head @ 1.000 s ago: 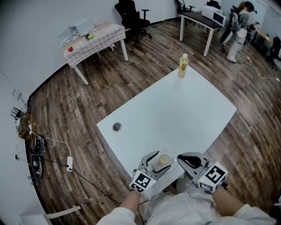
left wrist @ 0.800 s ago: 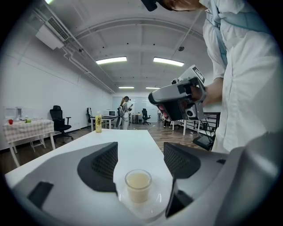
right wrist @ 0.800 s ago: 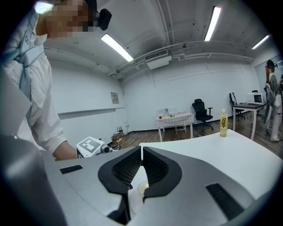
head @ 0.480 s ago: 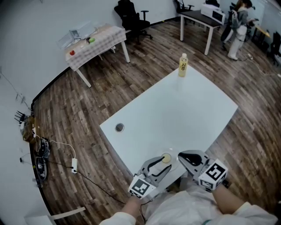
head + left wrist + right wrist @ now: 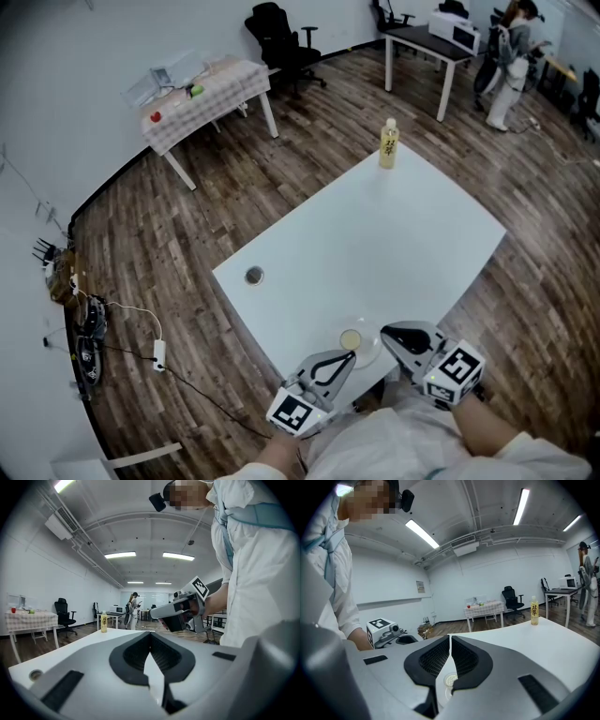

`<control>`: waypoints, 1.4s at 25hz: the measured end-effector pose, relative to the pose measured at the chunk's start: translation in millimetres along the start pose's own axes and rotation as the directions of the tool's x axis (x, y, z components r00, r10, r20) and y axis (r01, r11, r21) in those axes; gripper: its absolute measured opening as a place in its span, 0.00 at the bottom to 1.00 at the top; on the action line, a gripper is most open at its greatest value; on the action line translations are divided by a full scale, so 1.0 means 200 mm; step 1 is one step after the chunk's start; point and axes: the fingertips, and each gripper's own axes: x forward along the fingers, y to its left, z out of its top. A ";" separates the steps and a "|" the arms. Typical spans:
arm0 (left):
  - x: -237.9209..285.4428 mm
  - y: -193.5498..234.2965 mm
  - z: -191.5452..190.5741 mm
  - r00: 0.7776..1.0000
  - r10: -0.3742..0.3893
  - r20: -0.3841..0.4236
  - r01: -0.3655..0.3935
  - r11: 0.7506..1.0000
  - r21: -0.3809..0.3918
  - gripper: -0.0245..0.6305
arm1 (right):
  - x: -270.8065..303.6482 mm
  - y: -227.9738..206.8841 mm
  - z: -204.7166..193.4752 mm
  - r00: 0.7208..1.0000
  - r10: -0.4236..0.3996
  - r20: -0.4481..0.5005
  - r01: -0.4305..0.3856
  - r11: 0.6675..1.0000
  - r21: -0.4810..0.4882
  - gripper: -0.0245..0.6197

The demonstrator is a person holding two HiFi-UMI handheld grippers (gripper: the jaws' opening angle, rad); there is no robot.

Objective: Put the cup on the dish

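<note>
cup [image 5: 350,339] sits upright on the dish [image 5: 371,354], at the near edge of the desk [image 5: 375,234]. placement looks done to me. left gripper [image 5: 345,360] is just short of the dish, jaws pressed together, nothing between them. right gripper [image 5: 386,331] is pressed together too and empty, its tip just beside the dish rim. what's left is a clean retreat: back both off low and straight toward the body, no sideways sweep. the dish is close to the desk edge, so a nudge could tip it off.
</note>
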 end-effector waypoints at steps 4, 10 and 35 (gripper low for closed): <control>-0.02 -0.05 0.06 1.000 -0.008 0.020 0.009 1.000 -0.003 0.04 | -0.02 0.04 0.02 0.999 0.051 0.013 -0.051 0.997 -0.050 0.09; -0.07 -0.12 0.14 0.999 -0.024 0.036 0.024 1.000 -0.009 0.04 | -0.05 0.14 0.10 0.993 0.107 0.057 -0.099 0.986 -0.134 0.09; -0.19 0.16 0.39 0.961 0.252 0.113 -0.258 0.965 0.044 0.04 | -0.03 0.08 0.33 0.979 0.115 0.166 -0.088 0.982 -0.165 0.09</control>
